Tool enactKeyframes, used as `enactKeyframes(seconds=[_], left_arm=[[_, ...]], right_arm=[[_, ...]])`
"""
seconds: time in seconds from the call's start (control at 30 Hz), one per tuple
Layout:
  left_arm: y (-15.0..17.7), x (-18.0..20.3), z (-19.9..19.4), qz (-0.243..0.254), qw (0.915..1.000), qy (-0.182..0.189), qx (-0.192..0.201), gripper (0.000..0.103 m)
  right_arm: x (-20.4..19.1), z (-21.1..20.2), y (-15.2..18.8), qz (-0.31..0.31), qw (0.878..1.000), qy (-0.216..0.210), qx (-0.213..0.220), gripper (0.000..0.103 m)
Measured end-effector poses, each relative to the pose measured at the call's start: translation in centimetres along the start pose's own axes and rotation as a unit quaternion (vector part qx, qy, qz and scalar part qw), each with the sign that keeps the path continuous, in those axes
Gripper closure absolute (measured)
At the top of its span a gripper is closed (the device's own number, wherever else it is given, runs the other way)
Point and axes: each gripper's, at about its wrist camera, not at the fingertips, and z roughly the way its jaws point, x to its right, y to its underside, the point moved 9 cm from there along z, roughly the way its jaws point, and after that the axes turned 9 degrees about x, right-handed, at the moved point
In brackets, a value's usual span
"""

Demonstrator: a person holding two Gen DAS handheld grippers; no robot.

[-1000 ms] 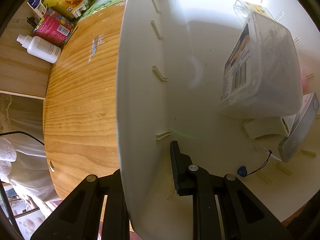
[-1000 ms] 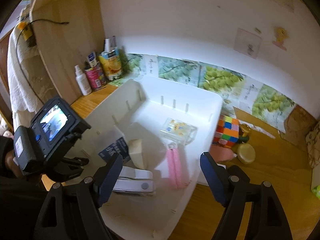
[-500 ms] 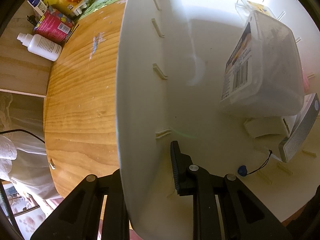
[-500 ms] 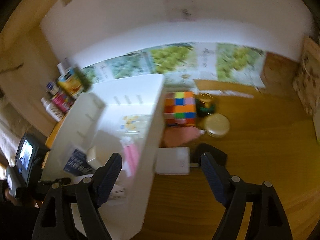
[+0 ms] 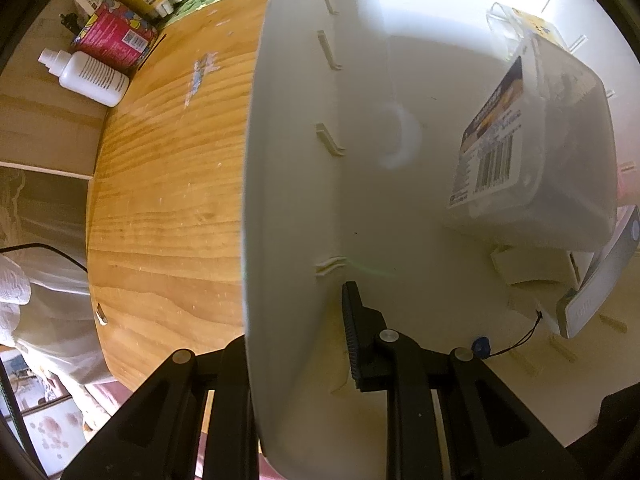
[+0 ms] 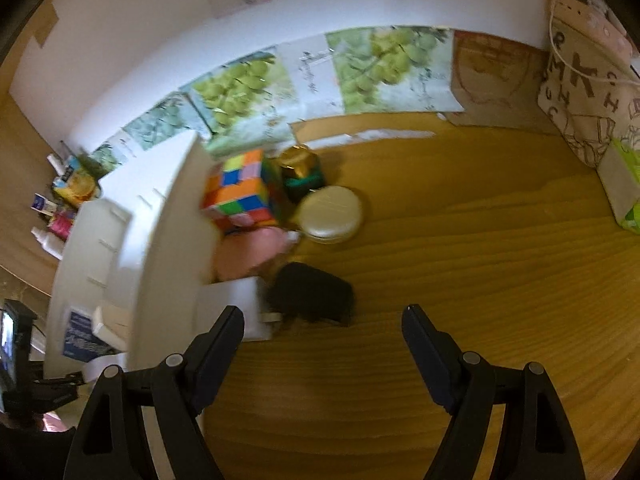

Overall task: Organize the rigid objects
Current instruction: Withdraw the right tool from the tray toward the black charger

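Observation:
My left gripper (image 5: 296, 320) is shut on the side wall of the white bin (image 5: 288, 160), one finger outside and one inside. In the bin lie a translucent plastic box with a barcode label (image 5: 540, 152), a white device (image 5: 592, 292), a blue tag on a black cord (image 5: 480, 346) and a clear case (image 5: 528, 24). My right gripper (image 6: 323, 314) hangs open and holds nothing over the wooden table, just short of a black object (image 6: 312, 298). Beside the bin wall (image 6: 172, 240) sit a colourful cube (image 6: 240, 192), a pink item (image 6: 248, 252), a flat white box (image 6: 236, 312), a round cream tin (image 6: 330, 214) and a gold-topped jar (image 6: 300, 170).
Bottles and cartons (image 5: 92, 76) crowd the back left corner. A printed paper bag (image 6: 580, 80) and a green box (image 6: 624, 188) stand at the far right. Bare wood (image 6: 460, 260) stretches to the right of the black object.
My right gripper has swung from above the bin to the right and lower, over the table beside the bin, rolling as it went. The left gripper keeps its hold on the bin wall.

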Motion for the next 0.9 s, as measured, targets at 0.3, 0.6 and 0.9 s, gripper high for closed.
enactKeyframes(seconds=[0.3, 0.6, 0.9], left_arm=[[-0.3, -1.4, 0.7, -0.022, 0.9997, -0.007, -0.006, 0.079], [0.1, -2.5, 1.4, -0.039, 0.9991, -0.014, -0.011, 0.077], [-0.1, -3.2, 1.8, -0.048, 0.9985, -0.019, -0.016, 0.076]], right_arm=[[0.6, 1.8, 0.4, -0.044, 0.999, -0.007, -0.014, 0.021], [-0.3, 3.3, 1.0, -0.139, 0.99, -0.005, -0.012, 0.021], [-0.6, 4.1, 0.8, -0.16, 0.987, -0.015, 0.003, 0.021]])
